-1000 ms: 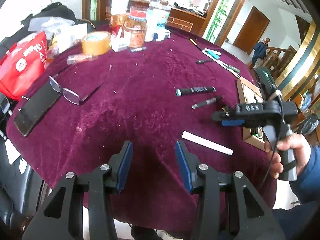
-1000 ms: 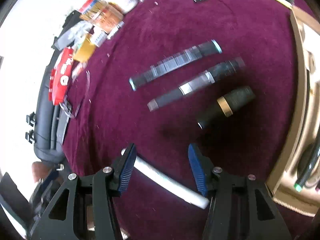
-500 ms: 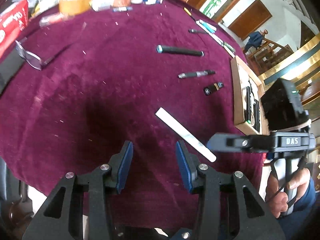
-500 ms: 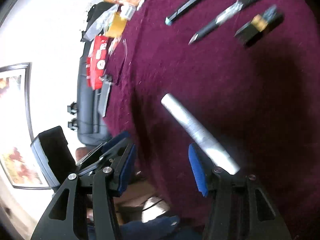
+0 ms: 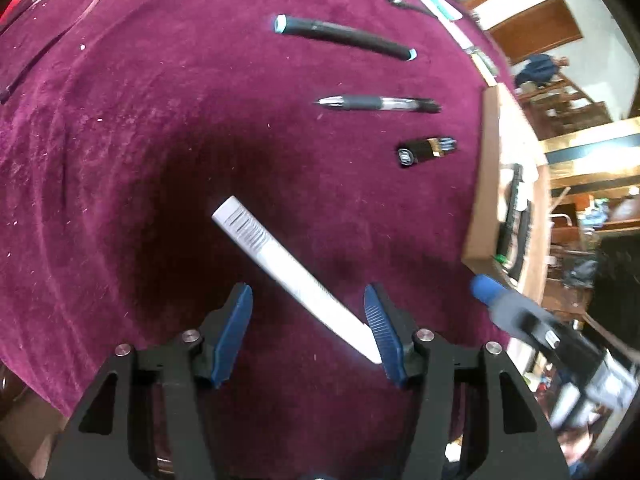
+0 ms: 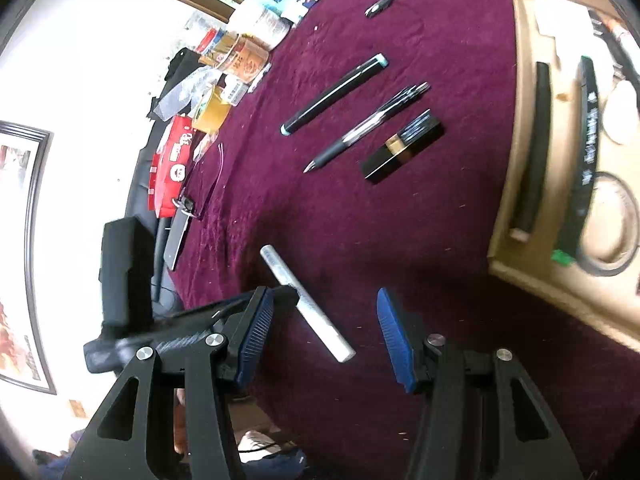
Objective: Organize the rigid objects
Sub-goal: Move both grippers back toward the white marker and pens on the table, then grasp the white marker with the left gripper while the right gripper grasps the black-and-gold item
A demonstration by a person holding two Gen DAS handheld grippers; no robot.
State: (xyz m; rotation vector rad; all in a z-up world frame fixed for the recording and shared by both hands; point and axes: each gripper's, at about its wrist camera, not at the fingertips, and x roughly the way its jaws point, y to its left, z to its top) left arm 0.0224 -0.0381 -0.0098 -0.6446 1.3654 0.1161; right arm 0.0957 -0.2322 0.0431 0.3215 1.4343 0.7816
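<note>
A white stick-shaped tube (image 5: 280, 268) lies on the maroon tablecloth (image 5: 140, 120); it also shows in the right wrist view (image 6: 312, 312). My left gripper (image 5: 308, 328) is open, its jaws either side of the tube's near end. My right gripper (image 6: 326, 332) is open just above the same tube. Beyond lie a black marker (image 5: 344, 38), a clear pen (image 5: 380, 103) and a black and gold lipstick (image 5: 428, 151). In the right wrist view these are the marker (image 6: 334, 94), pen (image 6: 366, 128) and lipstick (image 6: 402, 146).
A wooden tray (image 6: 520, 120) holding black combs and other items stands at the right of the table. Glasses (image 6: 200, 196), a red packet (image 6: 172, 164), tape and jars crowd the far left side. The table's near edge runs just below both grippers.
Both grippers have closed in on the white tube. My left gripper dropped and moved forward until the tube's end lies between its jaws; the right one swung back towards the tray.
</note>
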